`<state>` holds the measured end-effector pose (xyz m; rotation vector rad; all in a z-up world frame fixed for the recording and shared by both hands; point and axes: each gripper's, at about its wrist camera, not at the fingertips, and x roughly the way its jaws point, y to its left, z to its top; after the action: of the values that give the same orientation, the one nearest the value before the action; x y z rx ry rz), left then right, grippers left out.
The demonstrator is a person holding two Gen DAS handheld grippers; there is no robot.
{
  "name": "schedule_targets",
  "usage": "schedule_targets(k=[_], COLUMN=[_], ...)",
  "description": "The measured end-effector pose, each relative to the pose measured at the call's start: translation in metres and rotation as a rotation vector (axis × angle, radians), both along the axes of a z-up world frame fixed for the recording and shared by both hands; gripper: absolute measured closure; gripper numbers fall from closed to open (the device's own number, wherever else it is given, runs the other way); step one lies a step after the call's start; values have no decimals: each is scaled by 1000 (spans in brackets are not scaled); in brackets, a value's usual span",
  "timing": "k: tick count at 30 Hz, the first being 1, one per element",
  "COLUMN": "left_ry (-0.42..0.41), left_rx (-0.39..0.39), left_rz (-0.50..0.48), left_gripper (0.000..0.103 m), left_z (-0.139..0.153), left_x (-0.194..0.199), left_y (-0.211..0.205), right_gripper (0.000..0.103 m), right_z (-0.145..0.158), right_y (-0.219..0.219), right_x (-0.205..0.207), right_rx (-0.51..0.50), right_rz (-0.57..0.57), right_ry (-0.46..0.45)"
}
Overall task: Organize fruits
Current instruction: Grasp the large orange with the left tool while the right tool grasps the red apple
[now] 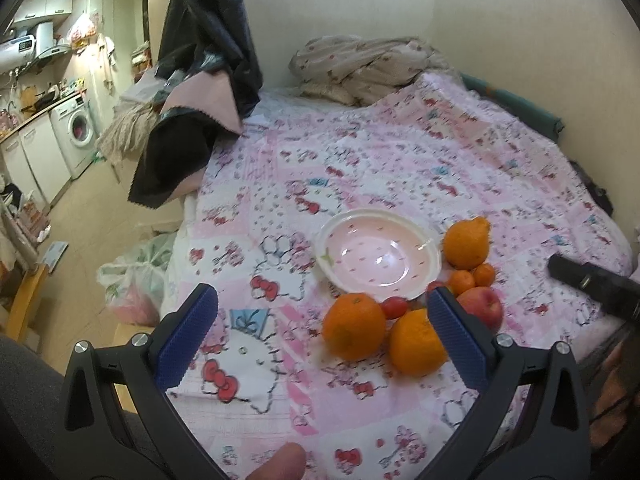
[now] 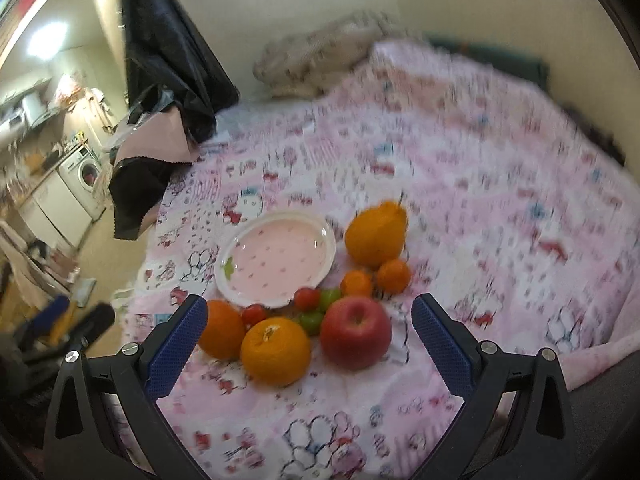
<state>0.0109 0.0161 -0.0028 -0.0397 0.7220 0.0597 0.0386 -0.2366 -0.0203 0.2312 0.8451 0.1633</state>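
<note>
We hold the left gripper (image 1: pixel 322 312) with its blue ribbed fingers (image 1: pixel 186 334) wide apart, empty, above the pink cartoon-print bedspread (image 1: pixel 420 160). Our right gripper (image 2: pixel 310 330) is likewise spread and empty. Beyond them, round oranges (image 2: pixel 276 350), a red apple (image 2: pixel 355 332), small tomatoes and green grapes cluster beside the empty pink scalloped plate (image 2: pixel 276 258).

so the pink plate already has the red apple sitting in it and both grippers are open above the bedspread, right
Not quite. The pink plate holds nothing; the red apple lies on the bedspread beside it, among the other fruit. The right wrist view shows this. The left gripper and right gripper are indeed open above the bedspread.
</note>
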Motion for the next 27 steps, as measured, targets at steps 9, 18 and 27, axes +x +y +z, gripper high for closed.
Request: schedule_targets(k=[9,18,27], left_ry=[424,657,761], left_rx=[-186,-174,-194], left_rz=[111,37,-18], left_gripper=[1,3,7], left_z=[-53,-105,-145], left_x=[77,126,141], left_y=[42,13,-6], right_gripper=[0,0,2], right_z=[-64,-122,-156], right_y=[-45,-25,-15], right_x=[77,100,112], right_rx=[217,185,144], right_rz=[-10,34,48], right_ry=[456,618,695])
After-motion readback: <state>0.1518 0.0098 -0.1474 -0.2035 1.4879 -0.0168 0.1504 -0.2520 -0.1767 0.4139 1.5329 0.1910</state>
